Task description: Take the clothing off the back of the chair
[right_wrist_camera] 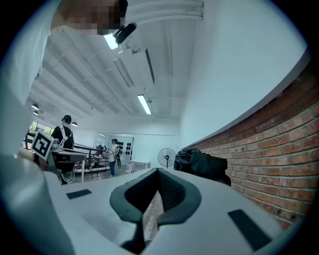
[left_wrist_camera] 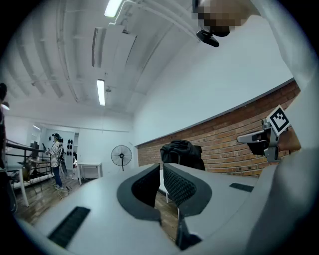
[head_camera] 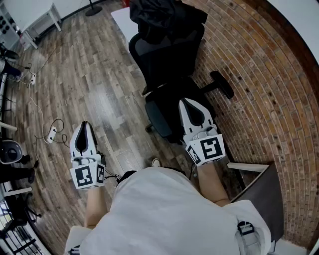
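Observation:
Black clothing (head_camera: 164, 15) is bunched over the top of the backrest of a black office chair (head_camera: 167, 57), which stands in front of me beside the brick wall. The same clothing (left_wrist_camera: 182, 152) lies ahead of the left jaws, and the right gripper view has the dark bundle (right_wrist_camera: 202, 163) to the right of its jaws. My left gripper (head_camera: 84, 124) hangs over the wooden floor, left of the chair, shut and empty (left_wrist_camera: 162, 169). My right gripper (head_camera: 188, 102) is above the chair's seat, well short of the clothing, its jaw tips together with nothing between them (right_wrist_camera: 158, 173).
A brick wall (head_camera: 269, 74) runs along the right. The chair's armrest (head_camera: 222, 84) sticks out toward it. Cables and a power strip (head_camera: 52, 132) lie on the floor at left. A standing fan (left_wrist_camera: 121, 155) and a white table (head_camera: 42, 20) are farther off. People (left_wrist_camera: 55, 159) stand in the distance.

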Demonstrator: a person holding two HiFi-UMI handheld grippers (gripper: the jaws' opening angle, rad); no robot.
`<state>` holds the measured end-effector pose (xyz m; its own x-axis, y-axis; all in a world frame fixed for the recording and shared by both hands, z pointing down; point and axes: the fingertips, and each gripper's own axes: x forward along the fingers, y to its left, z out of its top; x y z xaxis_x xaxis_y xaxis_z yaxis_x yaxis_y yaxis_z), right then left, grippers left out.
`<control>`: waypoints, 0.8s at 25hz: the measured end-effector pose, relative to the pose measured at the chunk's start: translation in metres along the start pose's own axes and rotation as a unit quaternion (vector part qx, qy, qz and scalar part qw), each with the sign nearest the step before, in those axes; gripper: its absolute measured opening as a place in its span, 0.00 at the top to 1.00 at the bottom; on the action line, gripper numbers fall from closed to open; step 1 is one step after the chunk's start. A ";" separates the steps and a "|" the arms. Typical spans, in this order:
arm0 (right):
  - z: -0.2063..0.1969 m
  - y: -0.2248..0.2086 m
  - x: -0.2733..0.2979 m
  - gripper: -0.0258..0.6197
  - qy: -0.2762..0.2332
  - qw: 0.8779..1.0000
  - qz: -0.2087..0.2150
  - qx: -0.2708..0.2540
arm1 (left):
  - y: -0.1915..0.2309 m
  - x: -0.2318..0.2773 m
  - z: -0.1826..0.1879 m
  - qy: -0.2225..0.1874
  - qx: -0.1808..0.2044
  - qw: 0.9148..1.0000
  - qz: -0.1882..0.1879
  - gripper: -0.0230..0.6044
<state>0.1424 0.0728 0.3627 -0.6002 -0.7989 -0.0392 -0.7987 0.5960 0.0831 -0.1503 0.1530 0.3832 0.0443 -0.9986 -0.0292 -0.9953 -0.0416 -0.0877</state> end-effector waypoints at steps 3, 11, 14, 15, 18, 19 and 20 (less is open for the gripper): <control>0.002 0.012 -0.002 0.93 -0.001 1.000 0.004 -0.003 | 0.006 -0.014 -0.002 0.001 -0.002 1.000 0.003 0.90; 0.000 0.042 0.001 0.93 0.005 0.999 0.027 0.016 | 0.018 -0.037 -0.014 0.017 -0.014 1.000 0.010 0.90; 0.001 0.044 -0.001 0.93 -0.009 0.999 0.029 0.035 | 0.019 -0.039 -0.016 0.024 -0.014 1.000 0.011 0.90; 0.000 0.043 -0.001 0.93 -0.009 0.999 0.029 0.033 | 0.018 -0.039 -0.017 0.026 -0.014 1.000 0.011 0.90; -0.008 0.039 0.000 0.93 -0.003 0.999 0.033 0.028 | 0.012 -0.031 -0.019 0.031 -0.009 0.999 0.010 0.90; -0.011 0.035 0.000 0.93 -0.002 0.999 0.034 0.030 | 0.009 -0.027 -0.019 0.031 -0.007 0.999 0.008 0.90; -0.014 0.032 0.000 0.93 -0.002 0.999 0.035 0.032 | 0.005 -0.022 -0.018 0.030 -0.004 1.000 0.007 0.90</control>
<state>0.1177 0.0907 0.3791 -0.6544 -0.7551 -0.0398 -0.7561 0.6541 0.0228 -0.1578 0.1742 0.4016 0.0255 -0.9992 0.0301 -0.9964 -0.0278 -0.0803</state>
